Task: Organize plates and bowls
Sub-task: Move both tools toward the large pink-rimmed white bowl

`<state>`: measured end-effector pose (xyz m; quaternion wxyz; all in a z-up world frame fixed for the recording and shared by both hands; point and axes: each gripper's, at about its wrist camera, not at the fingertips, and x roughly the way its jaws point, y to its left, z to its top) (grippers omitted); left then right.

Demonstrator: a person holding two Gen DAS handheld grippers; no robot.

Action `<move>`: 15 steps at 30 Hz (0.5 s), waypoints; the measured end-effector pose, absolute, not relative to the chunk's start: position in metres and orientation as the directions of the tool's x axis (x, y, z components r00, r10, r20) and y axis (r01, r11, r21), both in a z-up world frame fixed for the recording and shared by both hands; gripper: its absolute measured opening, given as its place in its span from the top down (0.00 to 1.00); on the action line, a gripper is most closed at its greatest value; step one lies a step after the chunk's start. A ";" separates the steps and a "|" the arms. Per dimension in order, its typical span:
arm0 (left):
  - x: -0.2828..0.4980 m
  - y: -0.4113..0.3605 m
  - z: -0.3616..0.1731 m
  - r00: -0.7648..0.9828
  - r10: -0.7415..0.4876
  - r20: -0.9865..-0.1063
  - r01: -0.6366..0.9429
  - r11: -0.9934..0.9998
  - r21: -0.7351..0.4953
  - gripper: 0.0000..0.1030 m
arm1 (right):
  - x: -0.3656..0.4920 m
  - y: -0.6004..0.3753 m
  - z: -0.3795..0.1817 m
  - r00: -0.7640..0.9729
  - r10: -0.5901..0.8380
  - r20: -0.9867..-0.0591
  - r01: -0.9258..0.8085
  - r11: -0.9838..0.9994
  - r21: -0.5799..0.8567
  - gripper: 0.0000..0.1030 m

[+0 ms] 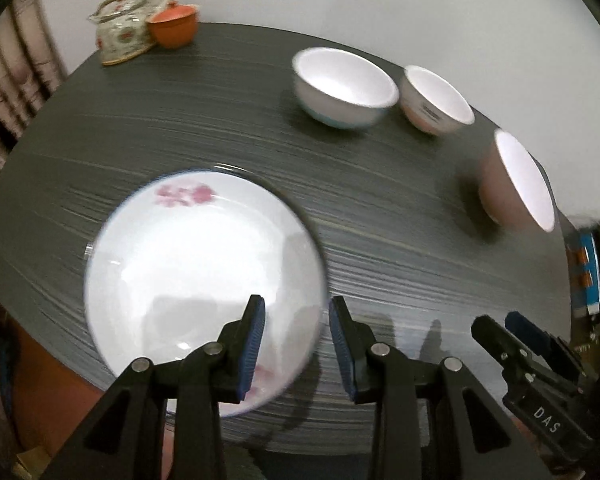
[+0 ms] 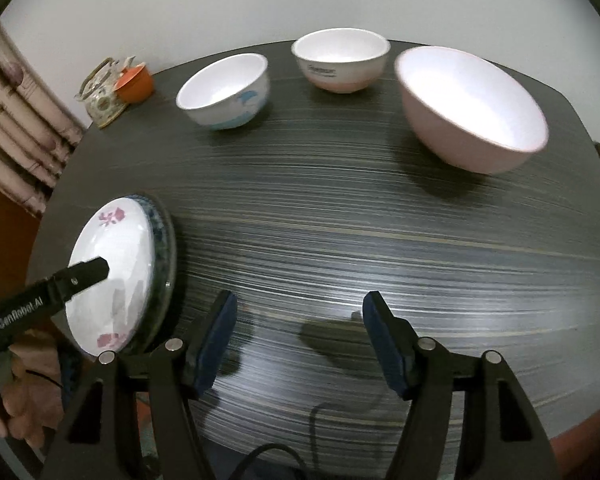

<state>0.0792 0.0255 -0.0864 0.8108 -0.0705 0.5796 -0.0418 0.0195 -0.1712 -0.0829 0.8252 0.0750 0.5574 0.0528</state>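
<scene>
A white plate with pink flowers (image 1: 196,264) tops a small stack (image 2: 112,276) on the near left of the dark striped table (image 2: 340,240); a blue-patterned plate and a glass one lie under it. My left gripper (image 1: 296,320) hovers open over the plate's right rim, one finger (image 2: 88,274) showing above the plate. My right gripper (image 2: 296,320) stands open over bare table, also seen at lower right (image 1: 498,322). At the back stand a white bowl with blue print (image 2: 224,92), a smaller white bowl with a pink base (image 2: 340,64) and a large pink bowl (image 2: 472,112).
A flowered teapot (image 1: 120,24) and an orange lidded cup (image 1: 174,26) sit at the table's far left corner. A curtain (image 2: 16,128) hangs on the left and a pale wall stands behind. A person's hand (image 2: 20,400) holds the left gripper.
</scene>
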 end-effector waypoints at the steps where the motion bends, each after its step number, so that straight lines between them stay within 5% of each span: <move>1: 0.078 0.019 -0.087 0.320 -0.151 -0.935 -0.004 0.987 -0.161 0.67 | 0.017 -0.177 -0.082 0.377 0.171 -0.910 0.007 0.982 0.188 0.39; 8: 0.075 -0.023 -0.092 0.284 -0.169 -0.944 0.080 0.985 -0.152 0.67 | 0.006 -0.206 -0.082 0.386 0.158 -0.909 0.062 0.979 0.196 0.38; 11: 0.079 -0.037 -0.092 0.280 -0.171 -0.945 0.109 0.983 -0.145 0.54 | 0.002 -0.218 -0.084 0.384 0.156 -0.910 0.091 0.975 0.205 0.38; 15: 0.091 -0.052 -0.091 0.278 -0.178 -0.944 0.135 0.980 -0.145 0.53 | -0.001 -0.236 -0.087 0.381 0.153 -0.912 0.128 0.968 0.216 0.38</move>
